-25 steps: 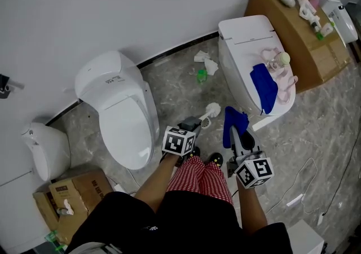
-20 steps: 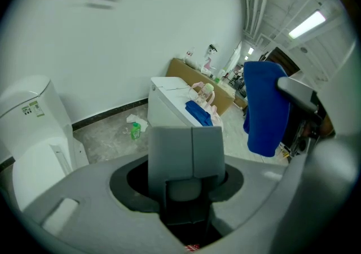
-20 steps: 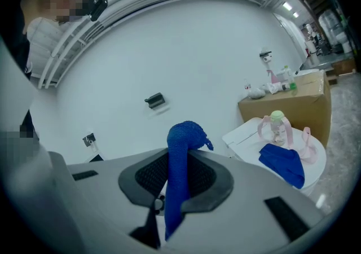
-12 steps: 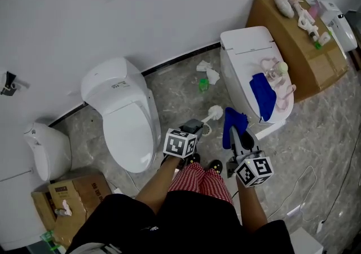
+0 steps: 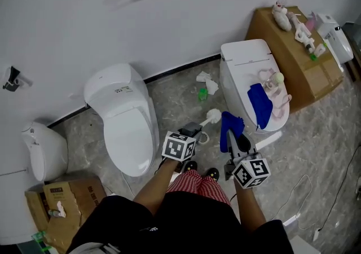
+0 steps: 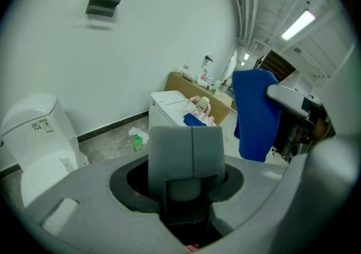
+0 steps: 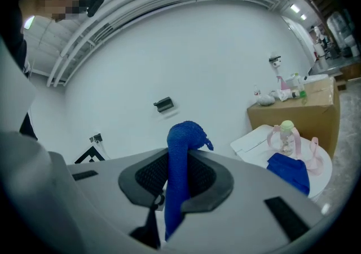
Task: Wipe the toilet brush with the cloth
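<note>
Head view: found the left tongs (image 5: 194, 130) closed on the handle of the toilet brush (image 5: 212, 115), white brush head held clear of the floor, just picture-left of the front end of the boxy toilet (image 5: 243, 58). Found the right tongs (image 5: 231, 138) pinched shut on the blue cloth (image 5: 231, 123), which hangs just in front of the boxy toilet and close beside the brush head; could not determine contact between the two. Noted a spare blue cloth (image 5: 258, 105) and a pink-handled bottle (image 5: 274, 79) lying on the boxy toilet's lid, a cardboard box (image 5: 296, 61) against its far side, crumpled tissue (image 5: 207, 83) and a green bottle (image 5: 202, 94) on the floor near its tank end, and a rounded toilet (image 5: 121, 117) well apart to picture-left. Left gripper view: saw the two grey pads (image 6: 192, 151) standing side by side with only a seam between them; brush head not visible here. Saw the blue cloth (image 6: 256, 114) hanging from the right tongs to the right of the boxy toilet (image 6: 168, 103), in front of it. Right gripper view: confirmed the tongs (image 7: 177, 176) tight on the blue cloth (image 7: 179, 151), a bunched fold rising above the pads. Recorded the boxy toilet (image 7: 251, 139) to the right beyond, carrying the spare blue cloth (image 7: 289, 171) and the bottle (image 7: 286, 134), with the cardboard box (image 7: 307, 106) behind it.
</note>
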